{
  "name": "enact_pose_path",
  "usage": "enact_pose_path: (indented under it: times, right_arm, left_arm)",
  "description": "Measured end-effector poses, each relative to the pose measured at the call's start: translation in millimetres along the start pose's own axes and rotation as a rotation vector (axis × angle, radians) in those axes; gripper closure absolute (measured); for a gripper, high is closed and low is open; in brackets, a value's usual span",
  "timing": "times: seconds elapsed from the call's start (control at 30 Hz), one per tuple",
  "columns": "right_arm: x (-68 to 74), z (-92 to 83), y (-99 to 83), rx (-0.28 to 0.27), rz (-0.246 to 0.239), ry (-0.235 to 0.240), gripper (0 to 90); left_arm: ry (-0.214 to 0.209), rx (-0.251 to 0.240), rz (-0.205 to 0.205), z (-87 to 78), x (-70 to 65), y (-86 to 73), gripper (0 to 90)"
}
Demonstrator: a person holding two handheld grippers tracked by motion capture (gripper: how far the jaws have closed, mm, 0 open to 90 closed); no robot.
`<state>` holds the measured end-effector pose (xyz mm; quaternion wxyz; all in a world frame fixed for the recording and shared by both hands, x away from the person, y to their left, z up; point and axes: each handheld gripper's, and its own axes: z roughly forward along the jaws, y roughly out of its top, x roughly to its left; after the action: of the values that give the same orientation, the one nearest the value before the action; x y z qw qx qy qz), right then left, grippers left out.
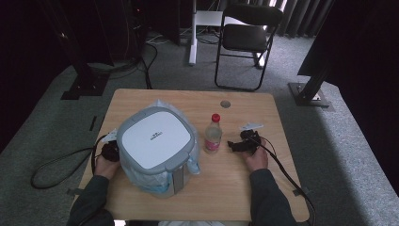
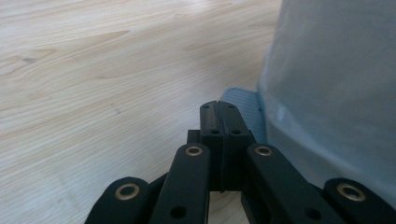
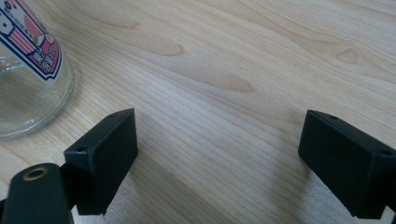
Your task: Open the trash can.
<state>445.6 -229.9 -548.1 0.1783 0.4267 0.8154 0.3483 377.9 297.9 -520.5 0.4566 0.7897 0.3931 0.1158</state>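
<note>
Bin (image 1: 155,141), lined with a soft, slippery plastic bag, sits on the table (image 1: 244,183) beside the left gripper (image 2: 218,105), jaws clenched on nothing; rightward, 1 clear bottle (image 1: 213,134), probably light, best gripped mid-body; right gripper (image 3: 219,154) spread wide.

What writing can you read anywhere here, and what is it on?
No text reads clearly.
Bin lid: a small dark logo, too small to read.
Bottle: its pink and white label carries print, seen side-on and blurred in the right gripper view; unreadable.
</note>
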Motion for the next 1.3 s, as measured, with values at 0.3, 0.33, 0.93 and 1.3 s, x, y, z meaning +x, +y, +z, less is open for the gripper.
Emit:
enact_pose_path:
  times: [0.3, 0.33, 0.93, 1.3]
  right_arm:
    - [0.1, -0.1, -0.1, 0.000, 0.000, -0.001, 11.0]
    - [0.1, -0.1, -0.1, 0.000, 0.001, 0.000, 11.0]
    - [0.1, -0.1, -0.1, 0.000, 0.001, -0.001, 11.0]
    - [0.0, 0.0, -0.1, -0.001, 0.000, -0.001, 11.1]
  left_arm:
    - [-0.004, 0.005, -0.006, -2.4, 0.5, -3.0, 90.0]
    - [-0.018, -0.010, -0.005, -1.8, 0.7, -0.7, 90.0]
    - [-0.083, 0.035, 0.038, 18.7, -5.0, 5.1, 90.0]
    - [-0.072, 0.044, 0.059, 20.4, -7.8, 5.8, 90.0]
